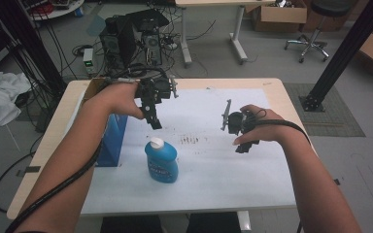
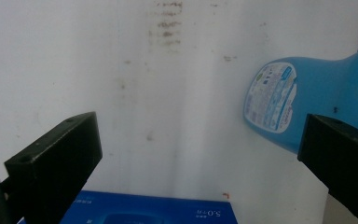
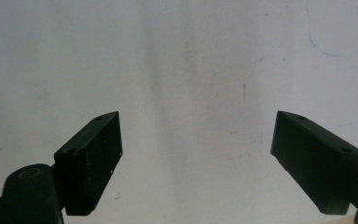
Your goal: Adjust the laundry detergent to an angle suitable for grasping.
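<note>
This looks like a research lab or workshop, not a home. Behind the work table [image 1: 272, 87] stand an open desktop computer [image 1: 131, 41] w/ many loose black cables [image 1: 43, 53] on the grey floor, a black metal frame post [image 1: 342, 53], and cardboard boxes [image 1: 279, 14] near a rolling stool [image 1: 315, 29]. A second desk [image 1: 213, 24] stands further back, and the table is covered w/ a stained white sheet [image 1: 252, 170].
</note>
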The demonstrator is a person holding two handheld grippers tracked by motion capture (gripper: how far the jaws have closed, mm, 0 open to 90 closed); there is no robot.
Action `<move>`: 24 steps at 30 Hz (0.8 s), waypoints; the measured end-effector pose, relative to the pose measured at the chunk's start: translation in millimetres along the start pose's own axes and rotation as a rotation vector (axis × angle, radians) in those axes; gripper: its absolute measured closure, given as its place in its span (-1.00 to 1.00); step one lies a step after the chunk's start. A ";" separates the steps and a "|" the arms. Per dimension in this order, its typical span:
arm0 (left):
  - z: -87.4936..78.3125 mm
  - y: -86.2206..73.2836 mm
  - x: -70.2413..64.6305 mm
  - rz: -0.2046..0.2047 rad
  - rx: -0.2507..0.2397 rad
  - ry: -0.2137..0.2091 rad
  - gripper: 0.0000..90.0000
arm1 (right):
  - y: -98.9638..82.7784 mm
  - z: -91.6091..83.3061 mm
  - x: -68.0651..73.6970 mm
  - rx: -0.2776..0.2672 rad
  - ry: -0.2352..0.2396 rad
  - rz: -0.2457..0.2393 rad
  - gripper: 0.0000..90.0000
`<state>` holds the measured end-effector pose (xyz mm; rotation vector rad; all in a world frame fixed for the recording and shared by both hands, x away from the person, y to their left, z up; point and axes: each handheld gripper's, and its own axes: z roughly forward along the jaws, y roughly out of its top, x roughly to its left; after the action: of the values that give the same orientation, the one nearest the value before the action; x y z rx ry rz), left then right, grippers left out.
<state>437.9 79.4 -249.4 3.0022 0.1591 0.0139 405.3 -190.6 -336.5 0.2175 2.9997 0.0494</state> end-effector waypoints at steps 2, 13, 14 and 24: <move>-0.1 -0.7 0.9 -0.004 0.001 0.000 -1.00 | -0.5 0.0 -0.7 0.002 0.002 0.002 -0.63; 0.2 0.0 -1.1 0.002 -0.005 0.006 -1.00 | -1.2 0.2 -2.8 0.003 0.000 0.008 -0.63; 0.2 0.0 -1.1 0.002 -0.005 0.006 -1.00 | -1.2 0.2 -2.8 0.003 0.000 0.008 -0.63; -6.3 -1.1 -0.5 0.005 -0.018 0.016 -1.00 | -0.9 -0.7 -2.2 0.002 -0.001 0.017 -0.63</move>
<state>437.2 81.2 -243.4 2.9854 0.1527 0.0398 407.3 -191.8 -335.6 0.2436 2.9973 0.0474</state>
